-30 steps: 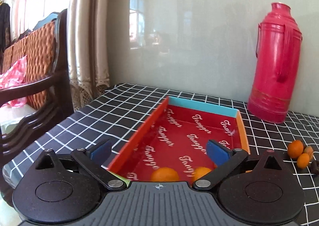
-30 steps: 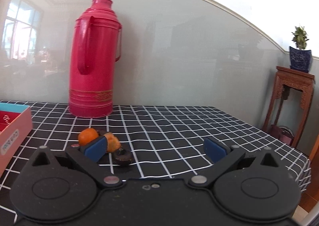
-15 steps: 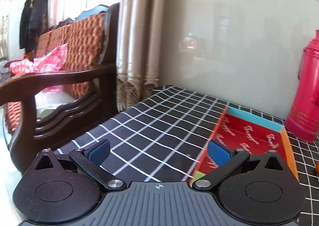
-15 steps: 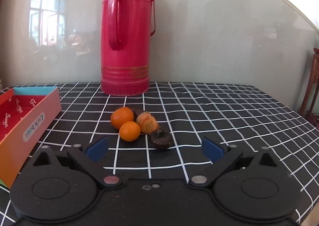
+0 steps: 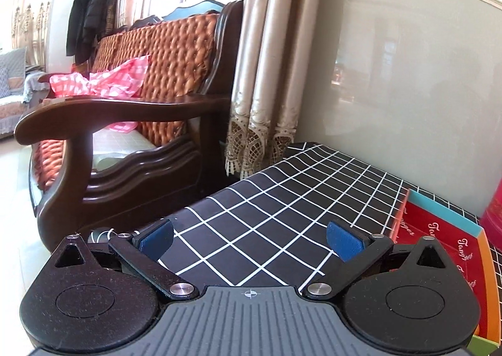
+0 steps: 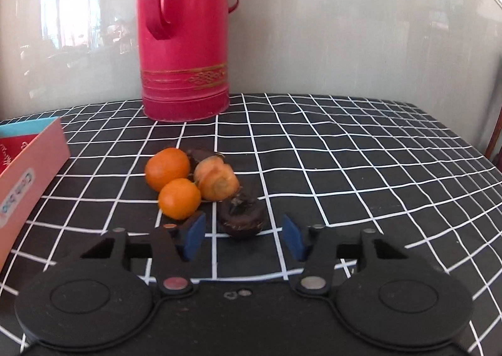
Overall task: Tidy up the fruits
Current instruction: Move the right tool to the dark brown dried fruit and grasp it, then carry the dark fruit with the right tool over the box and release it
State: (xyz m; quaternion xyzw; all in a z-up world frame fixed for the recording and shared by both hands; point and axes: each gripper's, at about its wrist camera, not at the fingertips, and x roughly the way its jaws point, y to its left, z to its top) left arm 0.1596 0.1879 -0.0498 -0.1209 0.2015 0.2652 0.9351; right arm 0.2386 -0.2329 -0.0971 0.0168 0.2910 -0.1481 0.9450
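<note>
1. Right gripper (image 6: pixel 243 235): black two-finger tool with blue pads, jaws apart, nothing between them. It sits low over the table, lined up on item 2.
2. Dark brown wrinkled fruit (image 6: pixel 241 218): dull, puckered skin, squat round shape. It lies just ahead of the open pads, near the table's front. Judged the piece now being picked. Advice: bring the pads level to either side of its middle and close gently; it looks soft and could squash.
3. Two smooth glossy orange citrus fruits (image 6: pixel 179 198): round, touching each other, just left of item 2. Keep the left pad from nudging the nearer one.
4. Pale orange wrinkled fruit (image 6: pixel 216 181): matte, split skin, touching the citrus, just behind item 2.
5. Red shallow cardboard box with pink outer wall (image 6: pixel 34 164): at the left edge, apart from the fruit; the likely destination.
6. Left gripper (image 5: pixel 249 238): jaws wide apart, empty, over the black white-gridded tablecloth (image 5: pixel 282 215).
7. Tall crimson metal thermos flask (image 6: pixel 185 42): upright behind the fruit.
</note>
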